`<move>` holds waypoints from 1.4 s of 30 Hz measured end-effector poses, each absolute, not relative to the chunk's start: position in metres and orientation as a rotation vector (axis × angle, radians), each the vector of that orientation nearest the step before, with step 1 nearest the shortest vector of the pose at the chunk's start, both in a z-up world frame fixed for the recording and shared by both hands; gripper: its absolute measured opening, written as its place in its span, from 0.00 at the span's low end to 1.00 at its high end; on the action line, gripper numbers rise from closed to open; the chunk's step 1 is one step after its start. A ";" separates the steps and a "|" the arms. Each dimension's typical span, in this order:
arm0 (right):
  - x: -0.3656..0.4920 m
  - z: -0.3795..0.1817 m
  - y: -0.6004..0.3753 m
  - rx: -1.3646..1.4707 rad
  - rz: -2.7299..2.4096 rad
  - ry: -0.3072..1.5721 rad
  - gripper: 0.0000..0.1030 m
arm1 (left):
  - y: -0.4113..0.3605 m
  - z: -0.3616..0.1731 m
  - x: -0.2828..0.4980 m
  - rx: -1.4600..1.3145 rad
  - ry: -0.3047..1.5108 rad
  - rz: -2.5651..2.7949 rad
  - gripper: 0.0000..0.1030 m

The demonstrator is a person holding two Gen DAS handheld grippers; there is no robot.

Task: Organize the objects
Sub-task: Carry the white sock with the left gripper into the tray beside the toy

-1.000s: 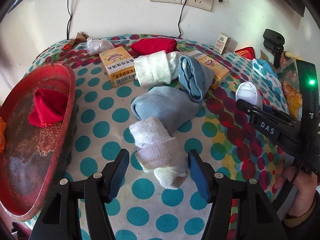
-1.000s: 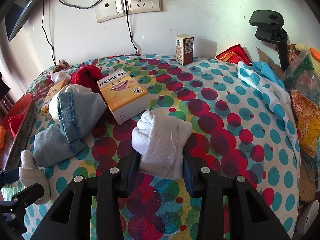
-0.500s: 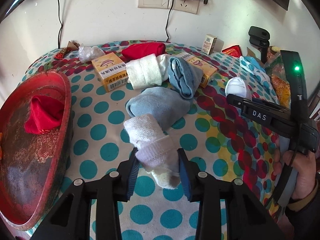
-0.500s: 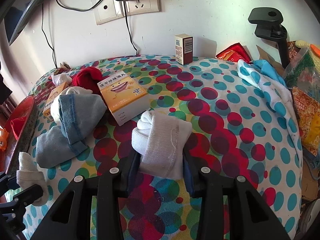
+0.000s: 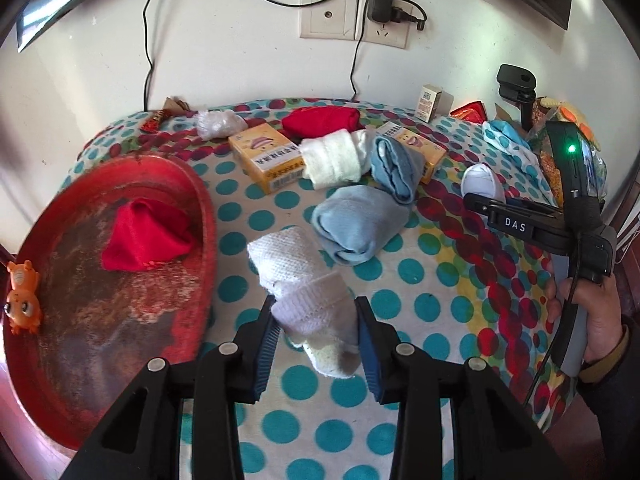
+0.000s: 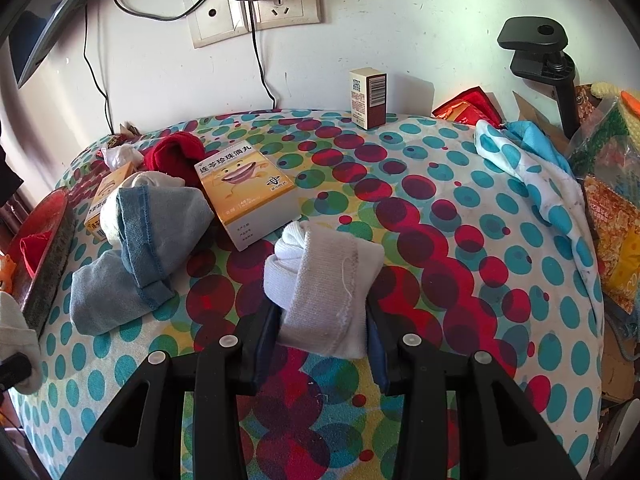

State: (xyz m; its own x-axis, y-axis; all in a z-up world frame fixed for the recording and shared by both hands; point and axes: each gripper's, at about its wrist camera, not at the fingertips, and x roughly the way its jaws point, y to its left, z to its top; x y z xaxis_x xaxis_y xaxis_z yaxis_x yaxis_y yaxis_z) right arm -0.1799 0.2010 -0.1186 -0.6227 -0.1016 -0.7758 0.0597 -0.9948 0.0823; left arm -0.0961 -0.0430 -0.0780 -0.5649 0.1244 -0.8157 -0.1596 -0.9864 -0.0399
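Left gripper (image 5: 316, 332) pinches a white sock roll (image 5: 308, 292), lifted just right of the red tray (image 5: 192, 184). Right gripper (image 6: 324, 316) clamps another white sock (image 6: 324, 284), well right of the tray. Judged early: the tray holds only a red cloth (image 5: 146, 236) and an orange toy (image 5: 22, 298). Blue socks (image 5: 354, 222), cream roll (image 5: 334, 158) and boxes (image 5: 266, 158) remain beyond the tray on the spotted cloth (image 5: 436, 304).

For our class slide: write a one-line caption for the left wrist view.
Left gripper clamps a rolled white sock beside the red tray.
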 end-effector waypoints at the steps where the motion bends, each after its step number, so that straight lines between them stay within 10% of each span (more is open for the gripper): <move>1: -0.180 -0.119 0.201 1.320 -2.751 -0.073 0.36 | -0.047 -0.076 -0.095 -1.370 0.061 2.658 0.36; 42: -0.180 -0.119 0.195 1.336 -2.765 0.006 0.36 | -0.287 -0.103 -0.080 -1.682 -0.149 2.954 0.36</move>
State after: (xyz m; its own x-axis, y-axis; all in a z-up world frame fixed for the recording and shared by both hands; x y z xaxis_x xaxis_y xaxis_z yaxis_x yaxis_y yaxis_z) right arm -0.1799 0.1946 -0.1190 -0.6195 -0.0622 -0.7825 0.0654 -0.9975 0.0274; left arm -0.0797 -0.2869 -0.1025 -0.4857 -0.1816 -0.8550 0.2666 -0.9623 0.0529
